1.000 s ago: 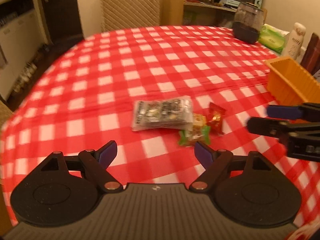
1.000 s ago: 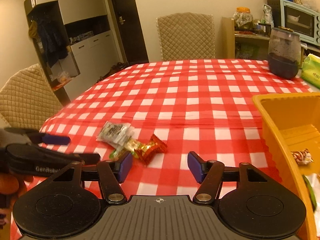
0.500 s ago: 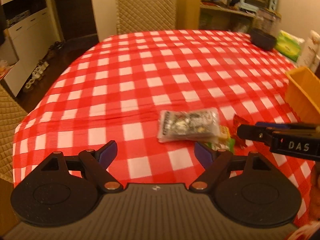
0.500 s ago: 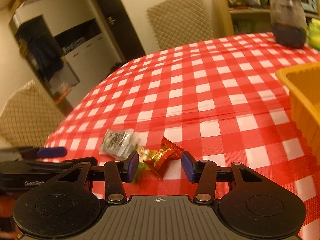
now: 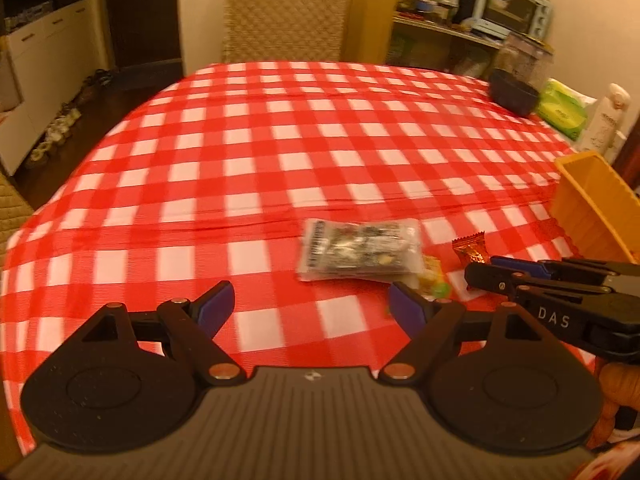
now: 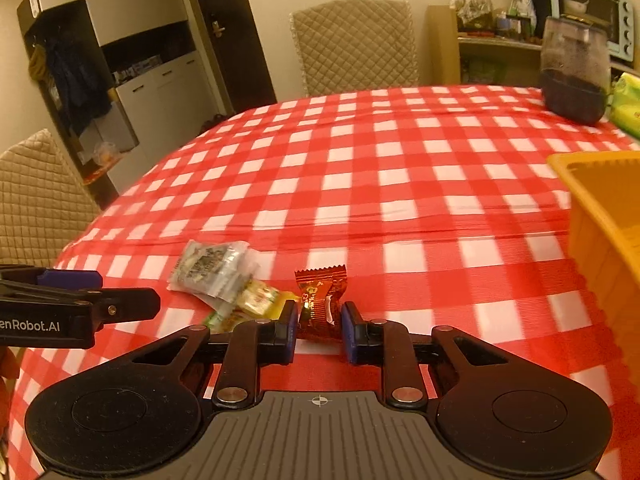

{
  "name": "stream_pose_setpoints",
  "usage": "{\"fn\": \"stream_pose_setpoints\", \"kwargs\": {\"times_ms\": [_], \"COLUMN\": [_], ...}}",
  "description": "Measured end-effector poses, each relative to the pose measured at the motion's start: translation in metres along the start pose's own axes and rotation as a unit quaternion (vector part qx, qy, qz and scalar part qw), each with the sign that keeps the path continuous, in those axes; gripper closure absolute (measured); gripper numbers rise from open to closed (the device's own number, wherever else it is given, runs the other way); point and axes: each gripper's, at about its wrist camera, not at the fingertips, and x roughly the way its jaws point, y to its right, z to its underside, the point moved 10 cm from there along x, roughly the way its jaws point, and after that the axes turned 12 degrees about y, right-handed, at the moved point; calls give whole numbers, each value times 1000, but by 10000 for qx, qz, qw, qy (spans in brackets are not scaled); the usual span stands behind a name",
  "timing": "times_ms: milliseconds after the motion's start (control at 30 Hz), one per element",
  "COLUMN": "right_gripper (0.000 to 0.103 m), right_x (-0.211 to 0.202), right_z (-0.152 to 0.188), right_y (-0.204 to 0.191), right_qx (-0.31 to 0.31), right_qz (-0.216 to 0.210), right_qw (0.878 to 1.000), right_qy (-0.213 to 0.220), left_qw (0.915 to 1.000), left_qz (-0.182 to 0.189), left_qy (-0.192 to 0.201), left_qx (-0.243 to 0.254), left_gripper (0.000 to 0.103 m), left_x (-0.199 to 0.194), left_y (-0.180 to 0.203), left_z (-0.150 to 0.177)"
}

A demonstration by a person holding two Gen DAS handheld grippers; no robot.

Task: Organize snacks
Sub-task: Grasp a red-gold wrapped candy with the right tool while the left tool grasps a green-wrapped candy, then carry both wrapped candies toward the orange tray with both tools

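- My left gripper (image 5: 310,306) hovers low over the near left part of the red-checked tablecloth (image 5: 280,152), its blue-padded fingers spread wide with nothing between them.
- Just beyond it, a little to the right, the clear snack packet (image 5: 360,250) with dark contents lies flat on the cloth.
- Tucked under the packet's right near edge is a yellow-green candy (image 6: 256,300), partly covered by the packet.
- Right of that lies the red-orange candy (image 6: 320,304), lengthwise toward me on the cloth.
- My right gripper (image 6: 319,330) is down at the table with its fingers drawn in close on either side of the red-orange candy; the pads look to be touching the wrapper's near end or just short of it, and I cannot tell if they are pressing on it.
- At the far right sits the orange bin (image 6: 600,216), apart from the snacks.
- Far across the table on the right stands a dark jar (image 6: 574,70).
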Motion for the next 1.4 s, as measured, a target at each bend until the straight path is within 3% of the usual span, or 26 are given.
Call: {"fn": "stream_pose_setpoints", "kwargs": {"times_ms": [267,367,500,600,933,1167,1400], "right_gripper": [79,79,79,78,69,68,68], "right_x": [-27,-30,-30,-28,-24,-22,-20], "right_z": [6,14,15,16,13,12,5], "right_y": [25,32,33,32,34,34,45], "right_qx": [-365,-324,-446,-408,-351,-417,-48], "right_qz": [370,433,450,443,497,560,689], "right_qw": [9986,9984,9978,9979,9980,9975,9976], "right_qy": [-106,-176,-185,-223,-175,-101,42], "left_qw": [9967,9964,9965,9966,9961,9952,9953], "left_qz": [719,715,707,759,775,806,760], "left_qy": [-86,-104,-130,-106,-71,-128,-95], "left_qx": [363,436,419,317,418,536,584], "left_gripper": [26,31,50,52,77,79,79], "left_x": [8,16,23,27,27,22,20], "left_y": [50,58,60,61,68,75,76], "left_z": [13,16,20,20,20,22,24]}}
